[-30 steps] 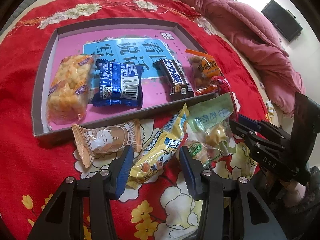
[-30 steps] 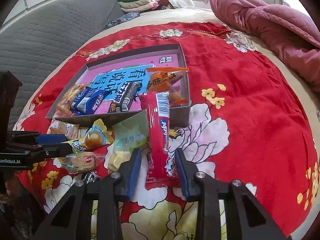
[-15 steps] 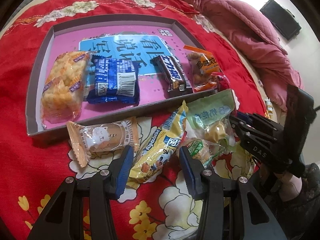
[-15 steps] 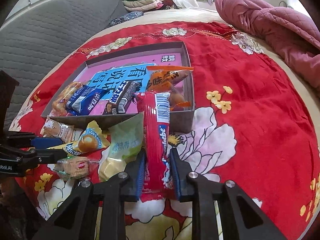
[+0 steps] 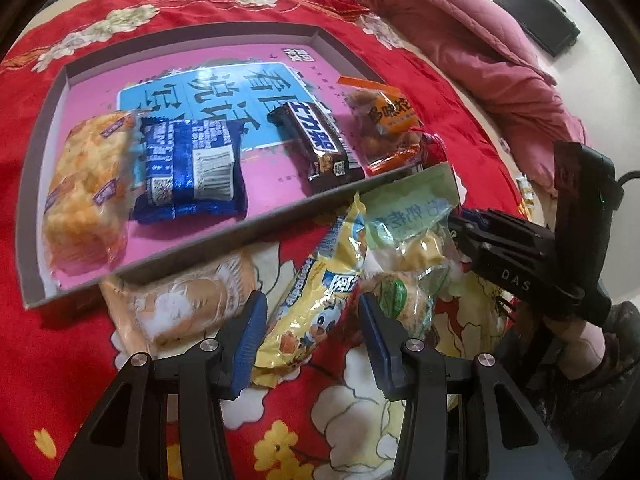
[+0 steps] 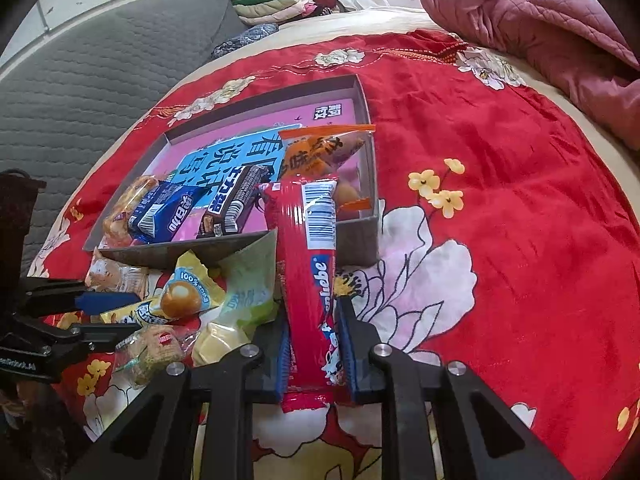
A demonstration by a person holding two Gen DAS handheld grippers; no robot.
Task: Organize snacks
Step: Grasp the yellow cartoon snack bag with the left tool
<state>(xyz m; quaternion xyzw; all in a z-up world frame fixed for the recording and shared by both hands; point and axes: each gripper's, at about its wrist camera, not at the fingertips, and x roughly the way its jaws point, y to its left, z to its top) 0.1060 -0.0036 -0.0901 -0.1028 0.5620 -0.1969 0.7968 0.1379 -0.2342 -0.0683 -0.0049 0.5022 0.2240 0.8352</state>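
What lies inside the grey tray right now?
Inside the grey tray: rice cracker, blue packet, dark bar, orange packet. Its printed floor is partly covered.

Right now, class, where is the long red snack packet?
In the right wrist view, the long red snack packet sits between the right gripper's jaws, its far end over the tray's near wall.

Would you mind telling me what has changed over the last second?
The right gripper closed its fingers onto the red snack stick, which previously lay between them ungripped. The left gripper stayed open around the yellow packet. The snacks in the tray stayed put.
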